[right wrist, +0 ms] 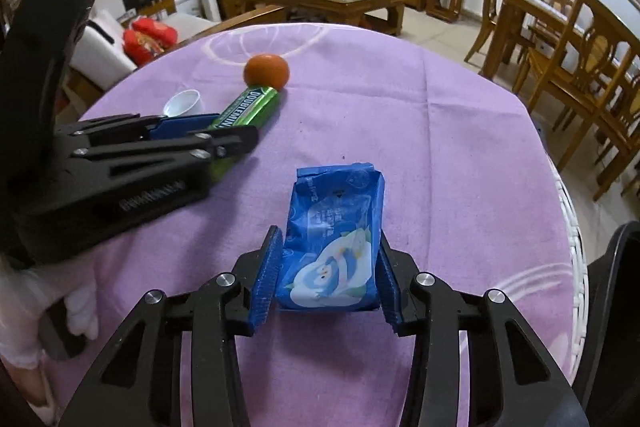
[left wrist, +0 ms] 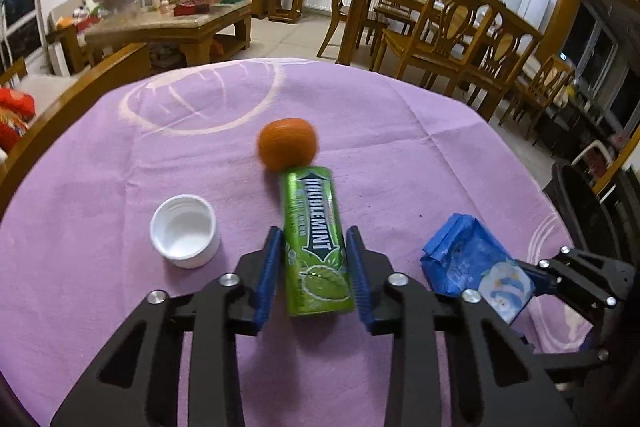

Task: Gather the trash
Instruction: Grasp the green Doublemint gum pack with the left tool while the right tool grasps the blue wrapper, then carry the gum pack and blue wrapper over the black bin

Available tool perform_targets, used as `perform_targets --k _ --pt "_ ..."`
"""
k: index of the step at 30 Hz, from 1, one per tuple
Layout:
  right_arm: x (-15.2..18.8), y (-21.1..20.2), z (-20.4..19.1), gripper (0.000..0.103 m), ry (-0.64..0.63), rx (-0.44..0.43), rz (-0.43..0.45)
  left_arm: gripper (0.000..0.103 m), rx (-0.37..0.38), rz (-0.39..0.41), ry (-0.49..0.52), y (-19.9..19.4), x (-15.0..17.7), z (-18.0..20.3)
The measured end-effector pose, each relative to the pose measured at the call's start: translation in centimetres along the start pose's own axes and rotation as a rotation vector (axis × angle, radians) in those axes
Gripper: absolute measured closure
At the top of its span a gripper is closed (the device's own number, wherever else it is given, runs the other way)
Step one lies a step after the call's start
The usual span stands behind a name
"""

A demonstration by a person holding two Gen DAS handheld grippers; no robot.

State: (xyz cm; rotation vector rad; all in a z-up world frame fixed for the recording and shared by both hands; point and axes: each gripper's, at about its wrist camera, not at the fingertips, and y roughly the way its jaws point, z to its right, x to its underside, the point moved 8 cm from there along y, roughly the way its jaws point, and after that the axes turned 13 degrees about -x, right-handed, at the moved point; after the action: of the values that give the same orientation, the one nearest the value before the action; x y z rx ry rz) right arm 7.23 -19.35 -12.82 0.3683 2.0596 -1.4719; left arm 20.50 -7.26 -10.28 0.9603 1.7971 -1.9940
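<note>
Your left tongs (left wrist: pixel 314 259) clasp the green gum pack (left wrist: pixel 316 239), which lies on the table (left wrist: pixel 400 147) with its far end touching the orange (left wrist: pixel 287 143). Your right tongs (right wrist: pixel 329 267), angled downward, pinch the crumpled blue wrapper (right wrist: pixel 334 239) nearby.

Left tongs (left wrist: pixel 314 247) angled down, nearly closed, right tongs (right wrist: pixel 330 259) angled down, half closed

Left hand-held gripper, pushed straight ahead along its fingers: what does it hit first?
Likely the round orange fruit, touching the far end of the green gum pack between the left hand-held gripper pads; depth uncertain.
</note>
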Motion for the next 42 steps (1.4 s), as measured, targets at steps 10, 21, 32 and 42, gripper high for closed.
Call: perform_targets --k 10,21,32,42 --pt "0.9 -3.8 1.2 0.092 0.074 -0.062 0.127 0.072 0.032 0.048 -0.039 -1.3 0.0 -0.2" --pt "4.9 -12.4 3.1 0.095 0.167 -0.19 0.333 0.072 0.114 0.109 0.01 -5.2 1.2 3.0" --pt "9.8 -21.5 8.0 0.095 0.293 -0.262 0.534 0.072 0.206 0.218 0.082 -10.6 1.4 9.3" --pt "14.8 -33.0 16.3 0.095 0.361 -0.026 0.81 0.072 0.356 0.311 0.204 -14.0 0.6 20.7"
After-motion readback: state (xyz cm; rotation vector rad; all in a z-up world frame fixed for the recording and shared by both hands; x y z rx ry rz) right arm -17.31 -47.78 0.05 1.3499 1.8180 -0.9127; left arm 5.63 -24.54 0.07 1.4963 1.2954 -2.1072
